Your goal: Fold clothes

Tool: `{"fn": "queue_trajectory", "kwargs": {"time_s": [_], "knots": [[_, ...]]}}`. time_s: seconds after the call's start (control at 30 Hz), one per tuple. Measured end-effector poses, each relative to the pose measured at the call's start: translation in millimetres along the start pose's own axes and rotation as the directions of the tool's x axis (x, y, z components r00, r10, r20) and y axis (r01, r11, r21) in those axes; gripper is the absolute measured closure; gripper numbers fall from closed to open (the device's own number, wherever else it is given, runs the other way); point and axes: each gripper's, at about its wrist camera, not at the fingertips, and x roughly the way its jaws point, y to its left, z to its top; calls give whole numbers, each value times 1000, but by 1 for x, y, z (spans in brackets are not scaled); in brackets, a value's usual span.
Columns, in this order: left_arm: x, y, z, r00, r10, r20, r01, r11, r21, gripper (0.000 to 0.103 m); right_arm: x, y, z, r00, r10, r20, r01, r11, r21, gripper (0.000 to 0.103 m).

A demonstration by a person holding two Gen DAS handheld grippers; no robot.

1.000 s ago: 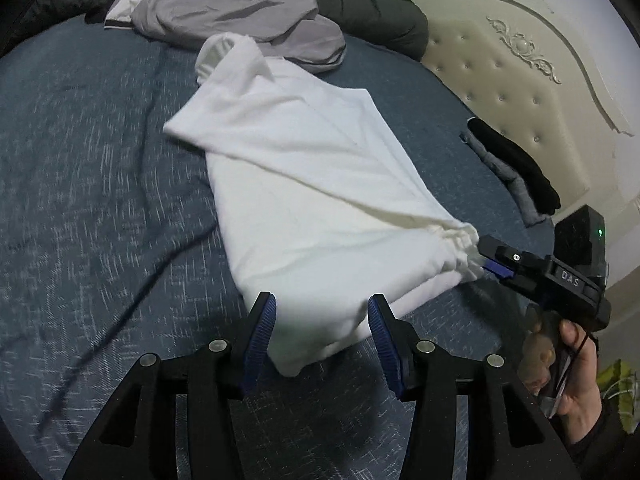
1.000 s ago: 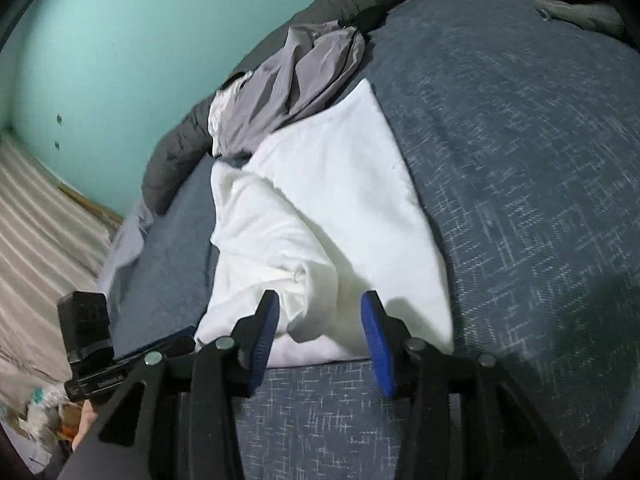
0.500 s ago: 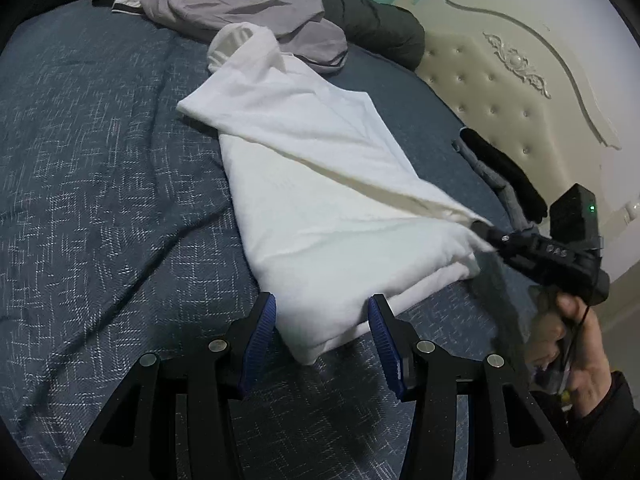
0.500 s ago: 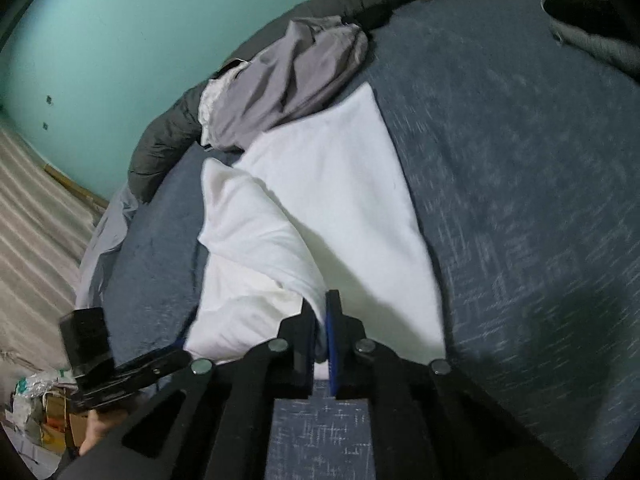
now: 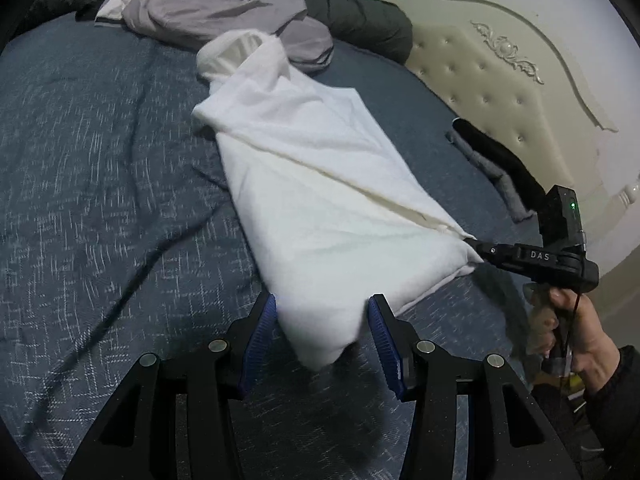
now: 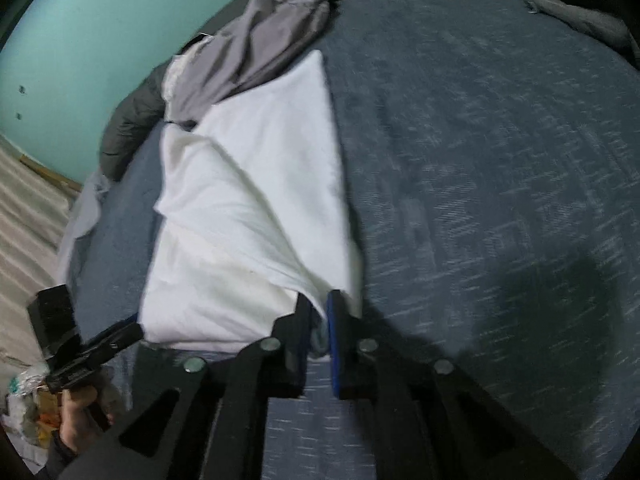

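We see a bed covered in a dark blue flecked bedspread (image 5: 100,184), with a cream tufted headboard (image 5: 492,68) at its far end. A teal wall (image 6: 100,28) rises behind it, above what looks like pale striped flooring (image 6: 28,216), though blurred.

White garment (image 5: 320,208) lies on the bed (image 5: 100,200), its near corner between the left gripper (image 5: 322,336) fingers.

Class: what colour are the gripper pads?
Blue pads, clearest in the left wrist view.
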Motion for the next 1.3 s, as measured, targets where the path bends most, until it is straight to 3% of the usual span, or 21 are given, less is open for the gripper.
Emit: {"fn": "queue_trajectory", "kwargs": {"time_s": [0.07, 0.1, 0.23, 0.43, 0.73, 1.03, 1.3], "knots": [[-2, 4, -2, 1000, 0, -2, 0, 1000, -3, 51, -5, 2, 2, 1000, -18, 3, 18, 1000, -20, 79], [-3, 6, -2, 1000, 2, 0, -2, 1000, -3, 51, -9, 7, 4, 999, -50, 11, 50, 997, -57, 77], [-8, 6, 0, 1000, 11, 14, -11, 1000, 0, 51, -22, 29, 13, 991, -129, 46, 136, 972, -194, 77], [-20, 14, 7, 999, 27, 42, -25, 999, -35, 51, -16, 77, 33, 992, -119, 47, 128, 922, -365, 77], [-43, 43, 19, 994, 77, 83, -66, 990, -124, 51, 43, 176, 51, 994, -112, -1, 89, 795, -600, 77], [-61, 77, 25, 988, 116, 102, -92, 973, -213, 51, 111, 243, 59, 992, -115, -59, 47, 748, -662, 77], [-73, 93, 25, 986, 121, 119, -87, 963, -257, 51, 152, 271, 61, 985, -165, -56, 84, 733, -675, 73]]}}
